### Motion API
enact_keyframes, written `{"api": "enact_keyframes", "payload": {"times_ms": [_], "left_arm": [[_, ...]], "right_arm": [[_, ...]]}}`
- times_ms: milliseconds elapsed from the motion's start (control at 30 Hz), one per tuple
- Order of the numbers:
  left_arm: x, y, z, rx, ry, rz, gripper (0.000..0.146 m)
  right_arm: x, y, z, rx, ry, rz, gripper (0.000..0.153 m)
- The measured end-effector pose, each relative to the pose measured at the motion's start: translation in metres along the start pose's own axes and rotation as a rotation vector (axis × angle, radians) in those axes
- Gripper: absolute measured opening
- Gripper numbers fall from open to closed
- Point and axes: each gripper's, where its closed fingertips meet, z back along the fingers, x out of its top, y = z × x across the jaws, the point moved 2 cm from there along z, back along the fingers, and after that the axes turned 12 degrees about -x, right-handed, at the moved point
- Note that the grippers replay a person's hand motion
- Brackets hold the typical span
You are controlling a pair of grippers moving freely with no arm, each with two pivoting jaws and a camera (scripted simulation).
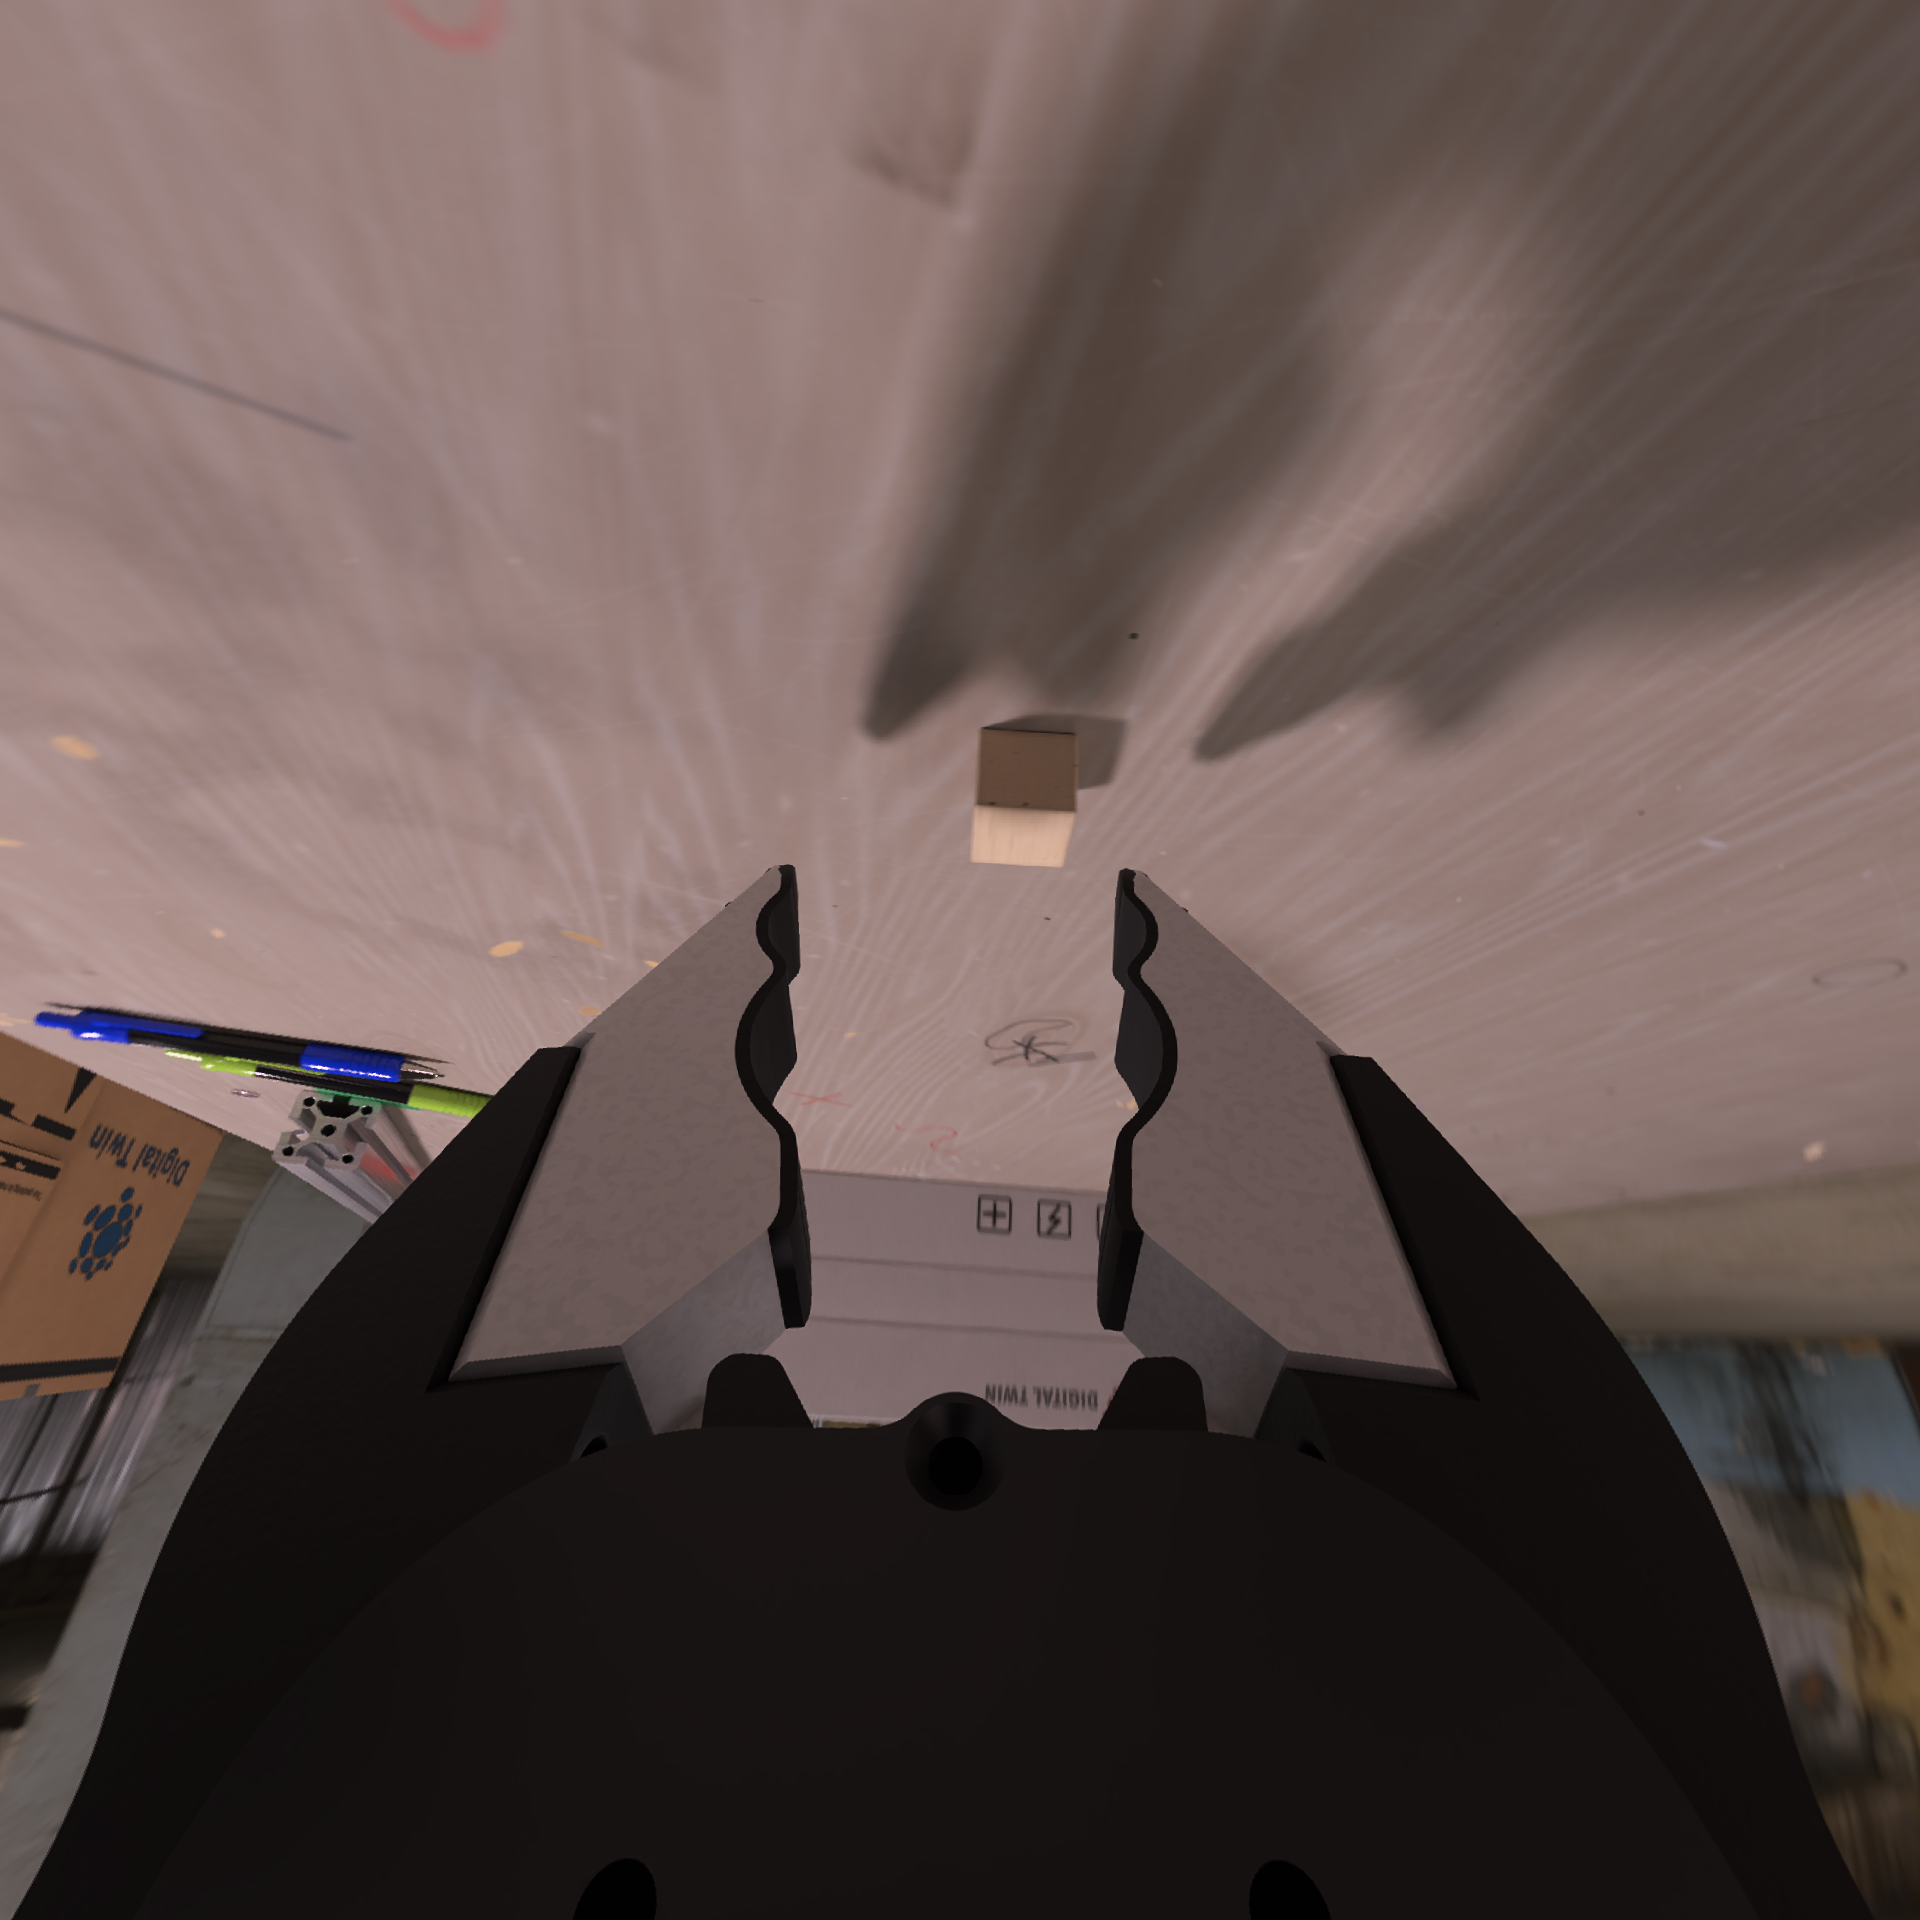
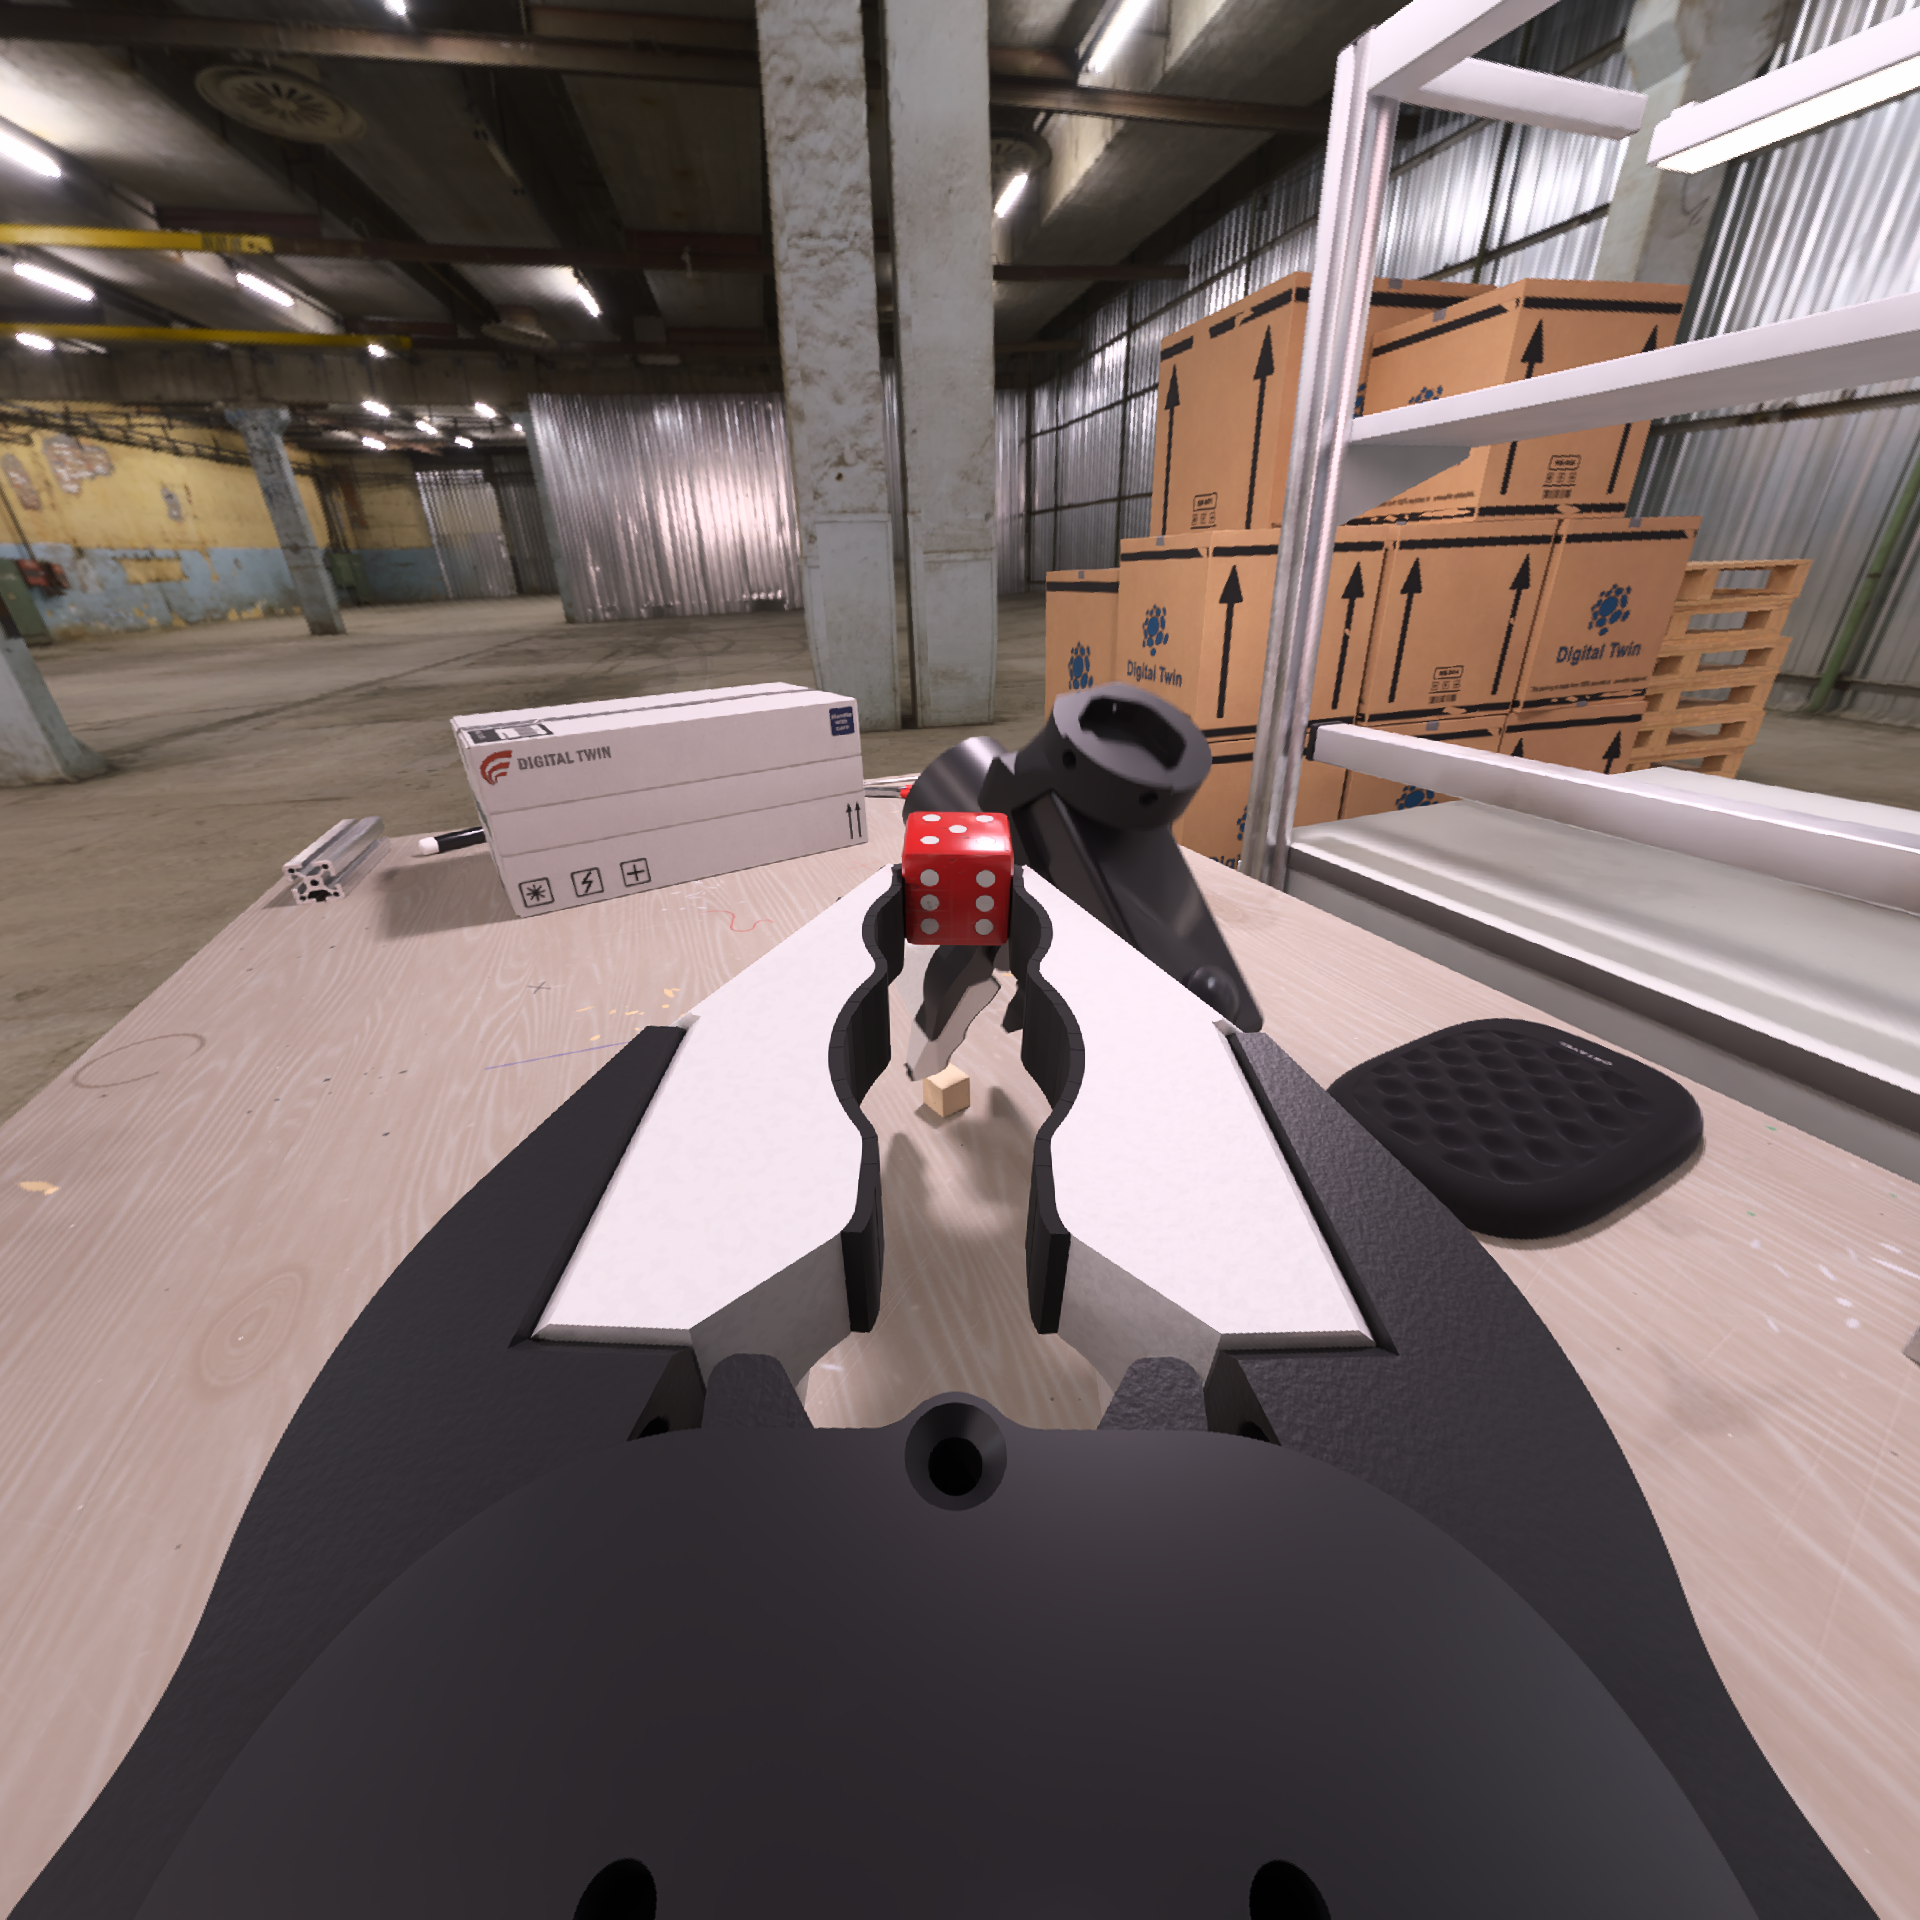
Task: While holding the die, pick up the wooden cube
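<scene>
My right gripper [image 2: 956, 894] has its fingers closed on the red die [image 2: 956, 878], pinched at the very tips and held up above the desk [image 2: 312, 1143]; the die sits square between them, one face with six white pips turned toward me and a second pipped face turned up. It is a cube, so it has no long axis to speak of. My left gripper [image 1: 956, 883] points down at the desk [image 1: 416, 623] with its fingers spread wide and nothing between them. The wooden cube [image 1: 1023, 795] rests on the desk just beyond my left fingertips, roughly in line with the gap and not touching either finger. It is pale, plain wood with sharp edges, also without a long axis; from my left wrist one face reads darker in shade and the adjoining face lighter, and its sides lie nearly square to my fingers. From my right wrist I see the wooden cube [image 2: 945, 1093] on the desk just under the tip of my left gripper [image 2: 961, 1023]. Farther off lie a white box [image 2: 665, 795], an aluminium profile [image 2: 332, 857], a black pad [image 2: 1517, 1122], and some pens [image 1: 260, 1049].
</scene>
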Motion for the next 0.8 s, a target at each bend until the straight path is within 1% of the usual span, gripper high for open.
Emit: {"api": "enact_keyframes", "payload": {"times_ms": [67, 200, 300, 367, 467, 567, 633, 700, 800], "left_arm": [[0.001, -0.003, -0.008, -0.029, 0.066, -0.019, 0.06], [0.003, -0.008, -0.019, -0.081, 0.124, -0.021, 0.051], [-0.001, -0.007, -0.023, -0.07, 0.176, -0.026, 0.036], [0.0, -0.008, -0.022, -0.073, 0.166, -0.026, 0.02], [0.007, -0.013, -0.013, -0.088, 0.06, -0.043, 0.02], [0.016, -0.031, 0.003, -0.123, -0.095, -0.086, 0.02], [0.024, -0.053, 0.013, -0.133, -0.176, -0.148, 0.02], [0.033, -0.082, 0.017, -0.116, -0.223, -0.225, 0.02], [0.045, -0.129, 0.01, -0.089, -0.266, -0.314, 0.02]], "right_arm": [[0.001, -0.004, 0.001, -0.007, -0.003, -0.004, 0.019], [0.0, -0.007, 0.001, -0.01, -0.001, -0.01, 0.019], [-0.001, -0.008, 0.001, -0.011, 0.0, -0.012, 0.019], [0.0, -0.009, 0.002, -0.011, -0.002, -0.012, 0.019], [0.001, -0.009, 0.002, -0.013, -0.006, -0.011, 0.019], [0.002, -0.009, 0.003, -0.013, -0.009, -0.014, 0.019], [0.002, -0.01, 0.003, -0.014, -0.01, -0.015, 0.019], [0.003, -0.01, 0.004, -0.015, -0.013, -0.017, 0.019], [0.006, -0.01, 0.005, -0.016, -0.022, -0.02, 0.019]]}}
